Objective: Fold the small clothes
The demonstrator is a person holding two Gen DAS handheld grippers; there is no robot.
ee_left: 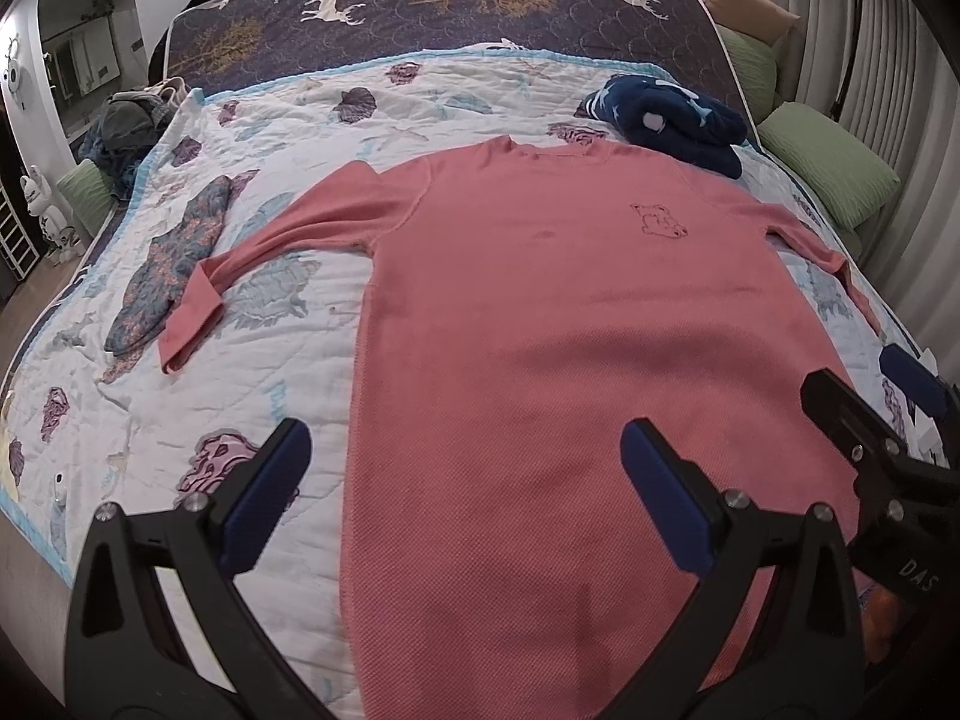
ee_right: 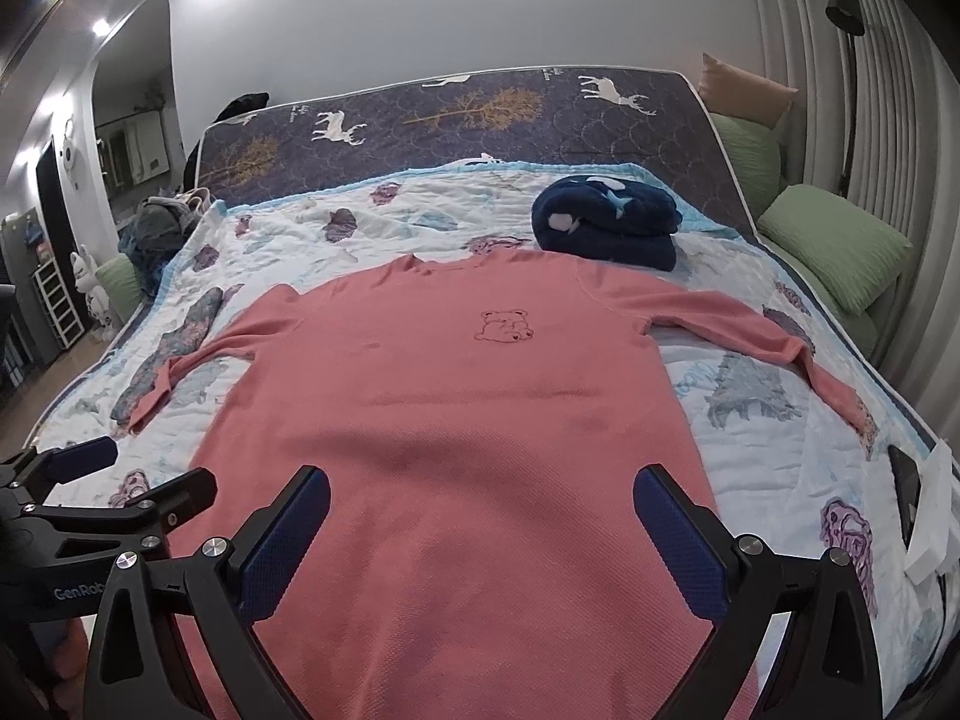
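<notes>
At the far left of the bed (ee_left: pixel 288 360), a patterned blue garment (ee_left: pixel 174 264) lies crumpled on the white shell-print quilt (ee_right: pixel 750 438), and the cuff of the left sleeve (ee_left: pixel 198 300) of a pink long-sleeved shirt (ee_left: pixel 540 330) rests against it. The shirt itself is spread face up across the middle of the quilt, collar toward the headboard, a small bear outline (ee_right: pixel 507 325) stitched on the chest, hem nearest the person.

The left gripper (ee_left: pixel 465 474) hovers above the hem's left edge with its jaws spread wide, holding nothing. Just to its right, the right gripper (ee_right: pixel 480 534) hangs over the lower middle of the shirt, jaws equally wide apart and empty.

The knit looks soft, light and limp, so it should drape and sag rather than hold a crease; I'd judge the waffle texture gives the blue pads decent grip. Sensible places to pinch would be a cuff or a shoulder seam, to bring a sleeve across the body first.

Further right, the right sleeve (ee_right: pixel 780 348) trails toward the bed's edge, a folded navy fleece (ee_right: pixel 606 222) sits just beyond the collar, and green pillows (ee_right: pixel 840 246) line the wall.
</notes>
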